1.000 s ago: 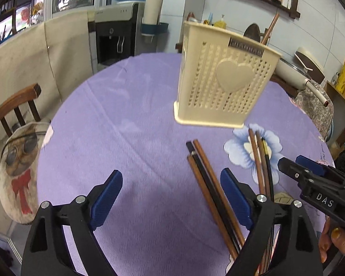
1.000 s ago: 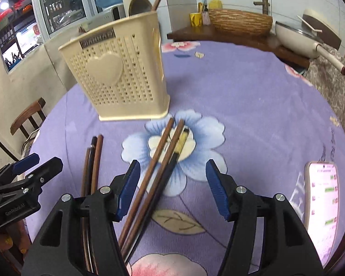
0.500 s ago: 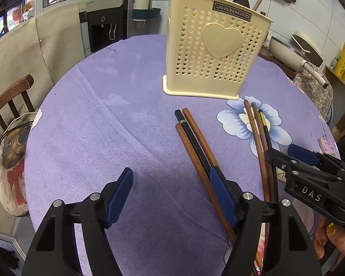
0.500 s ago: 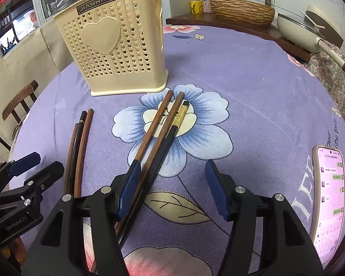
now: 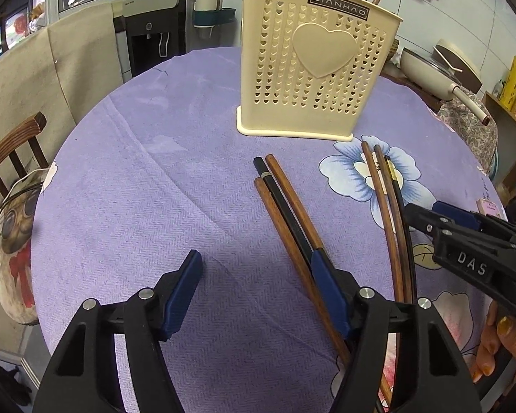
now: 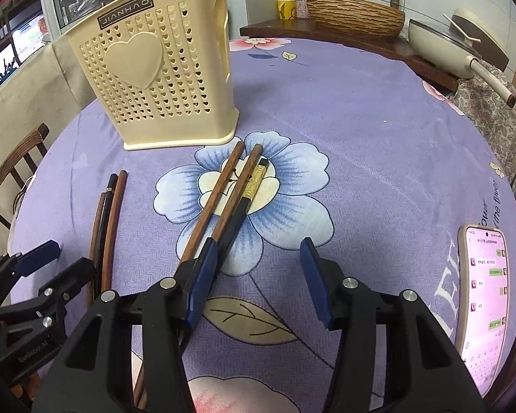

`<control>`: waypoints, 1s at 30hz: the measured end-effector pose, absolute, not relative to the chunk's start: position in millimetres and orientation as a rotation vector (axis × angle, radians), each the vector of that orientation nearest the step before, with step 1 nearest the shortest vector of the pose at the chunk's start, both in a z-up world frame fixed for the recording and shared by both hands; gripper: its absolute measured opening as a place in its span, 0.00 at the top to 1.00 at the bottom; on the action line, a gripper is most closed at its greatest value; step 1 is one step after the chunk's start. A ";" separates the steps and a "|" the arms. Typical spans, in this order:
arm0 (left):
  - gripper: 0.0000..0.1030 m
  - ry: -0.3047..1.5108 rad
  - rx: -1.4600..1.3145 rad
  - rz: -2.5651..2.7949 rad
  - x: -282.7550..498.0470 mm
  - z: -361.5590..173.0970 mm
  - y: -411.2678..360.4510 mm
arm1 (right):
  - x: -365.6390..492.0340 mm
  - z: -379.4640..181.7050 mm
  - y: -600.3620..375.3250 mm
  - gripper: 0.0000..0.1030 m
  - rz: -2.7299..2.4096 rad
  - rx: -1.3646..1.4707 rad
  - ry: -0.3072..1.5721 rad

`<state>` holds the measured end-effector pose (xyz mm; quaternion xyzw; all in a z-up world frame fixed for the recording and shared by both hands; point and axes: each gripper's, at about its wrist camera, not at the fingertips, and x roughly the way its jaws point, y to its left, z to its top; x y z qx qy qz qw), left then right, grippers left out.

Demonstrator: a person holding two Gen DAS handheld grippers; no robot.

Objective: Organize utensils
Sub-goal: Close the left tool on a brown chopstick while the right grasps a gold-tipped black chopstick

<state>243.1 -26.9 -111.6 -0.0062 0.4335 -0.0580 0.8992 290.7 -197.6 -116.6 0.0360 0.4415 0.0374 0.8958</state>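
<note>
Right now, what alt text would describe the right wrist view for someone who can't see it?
The open right gripper hovers over three chopsticks lying on a purple floral tablecloth. A cream perforated utensil holder stands behind; a lit phone lies at right.

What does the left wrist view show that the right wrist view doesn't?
Only the left wrist view: the water dispenser behind the table and the pug-print chair cushion. Only the right wrist view: a lit phone lying on the cloth, and a woven basket on the far counter. Both share the cream utensil holder, the left chopstick bundle, the right chopstick bundle on the blue flower, the cream pan, and both open tongs: left tongs, right tongs.
</note>
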 end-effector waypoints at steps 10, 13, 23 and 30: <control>0.42 0.901 -0.004 -0.113 241.9 -110.9 -27.8 | 295.1 -118.3 -198.7 0.52 0.066 0.083 0.925; 0.42 0.904 -0.001 -0.113 242.1 -110.9 -27.7 | 296.6 -118.9 -201.2 0.52 0.069 0.094 0.930; 0.50 0.933 -0.019 -0.099 259.5 -109.8 -24.3 | 315.2 -120.5 -194.4 0.56 0.040 0.049 0.939; 0.52 0.939 -0.019 -0.091 258.6 -109.7 -23.4 | 318.4 -121.6 -194.7 0.57 0.033 0.029 0.930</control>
